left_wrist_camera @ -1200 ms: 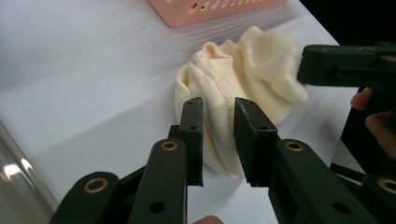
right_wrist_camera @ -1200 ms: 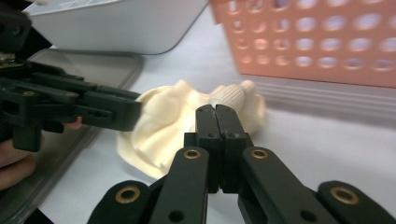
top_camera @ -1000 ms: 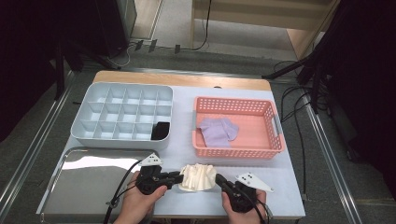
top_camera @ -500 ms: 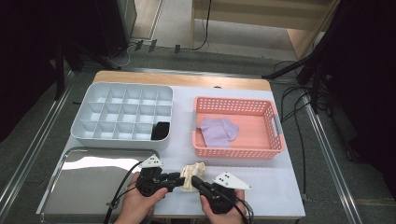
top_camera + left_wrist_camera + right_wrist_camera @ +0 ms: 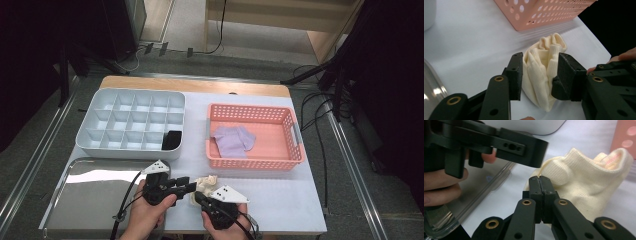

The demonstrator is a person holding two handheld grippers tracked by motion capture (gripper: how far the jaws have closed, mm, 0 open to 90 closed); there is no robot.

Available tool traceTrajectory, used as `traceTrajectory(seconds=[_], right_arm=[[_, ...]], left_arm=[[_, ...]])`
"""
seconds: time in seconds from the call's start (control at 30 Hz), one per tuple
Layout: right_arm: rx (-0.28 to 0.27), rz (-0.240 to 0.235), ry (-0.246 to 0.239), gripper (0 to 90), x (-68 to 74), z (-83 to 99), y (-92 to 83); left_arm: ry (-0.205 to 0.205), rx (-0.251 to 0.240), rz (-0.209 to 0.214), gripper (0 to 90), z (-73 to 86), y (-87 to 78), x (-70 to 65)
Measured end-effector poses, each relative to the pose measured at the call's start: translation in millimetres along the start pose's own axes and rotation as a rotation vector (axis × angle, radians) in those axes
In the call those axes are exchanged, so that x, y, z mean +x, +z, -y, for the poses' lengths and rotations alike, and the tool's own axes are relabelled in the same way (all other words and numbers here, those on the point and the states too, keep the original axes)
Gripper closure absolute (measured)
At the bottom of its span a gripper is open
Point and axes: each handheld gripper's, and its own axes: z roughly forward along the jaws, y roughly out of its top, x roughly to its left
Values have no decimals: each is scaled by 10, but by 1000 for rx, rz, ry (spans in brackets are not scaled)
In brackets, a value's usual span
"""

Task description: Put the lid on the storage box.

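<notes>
Right gripper (image 5: 540,182) at the near table edge, jaws pressed together against the cream sock's (image 5: 541,67) edge, left gripper (image 5: 540,72) jaws just opening, sock bunched between them — sock on white table (image 5: 280,200), pink basket (image 5: 255,162) beyond, divided tray (image 5: 100,145) farther left.

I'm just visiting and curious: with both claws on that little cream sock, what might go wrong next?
The left gripper has just been opening around the cream sock, so the bunched fold may spring loose. The right gripper pinches only an edge; a pull could drag the sock across the table or slip off it.
</notes>
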Motion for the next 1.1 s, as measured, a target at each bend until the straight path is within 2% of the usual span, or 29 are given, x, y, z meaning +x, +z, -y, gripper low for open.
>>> traceTrajectory(seconds=[0.1, 0.23, 0.27, 0.33, 0.4, 0.47, 0.53, 0.6, 0.67, 0.73, 0.77, 0.83, 0.9, 0.97, 1.07, 1.1], right_arm=[[11, 0, -12, 896, 11, 24, 13], [34, 9, -41, 888, 37, 68, 51], [34, 10, -46, 884, 33, 70, 56], [33, 3, -40, 864, 31, 71, 47], [31, -7, -34, 801, 33, 66, 4], [9, -13, -35, 784, 34, 67, -93], [-21, 3, -28, 774, -2, 74, -214], [-69, 57, 18, 716, -90, 95, -312], [-102, 130, 94, 657, -205, 138, -320], [-80, 123, 166, 622, -278, 171, -268], [-78, 106, 169, 616, -298, 176, -236], [-64, 94, 172, 643, -310, 177, -178], [-29, 81, 179, 714, -320, 173, -123], [-12, 69, 182, 803, -335, 154, -116], [-8, 98, 158, 843, -369, 122, -148], [-12, 120, 149, 849, -387, 113, -164]], left_arm=[[-3, 30, 1, 500, 6, 78, -8], [-10, 22, -14, 476, -8, 120, -21], [-5, 33, -39, 509, -14, 126, -20], [-16, 42, -44, 593, -15, 142, -4], [-16, 50, -52, 656, -15, 157, 7], [-17, 52, -46, 699, -16, 166, 13], [-15, 57, -44, 735, -14, 176, 16], [-13, 58, -48, 762, -5, 186, 18], [-10, 60, -53, 769, 2, 193, 15], [-8, 63, -53, 769, 3, 196, 6], [-13, 62, -52, 769, 5, 200, 0], [-19, 66, -51, 768, 6, 207, -17], [-17, 66, -50, 769, 14, 220, -33], [-29, 62, -31, 771, 15, 226, -23], [-41, 65, -5, 780, 20, 244, -31], [-26, 69, -5, 784, 28, 261, -49]])
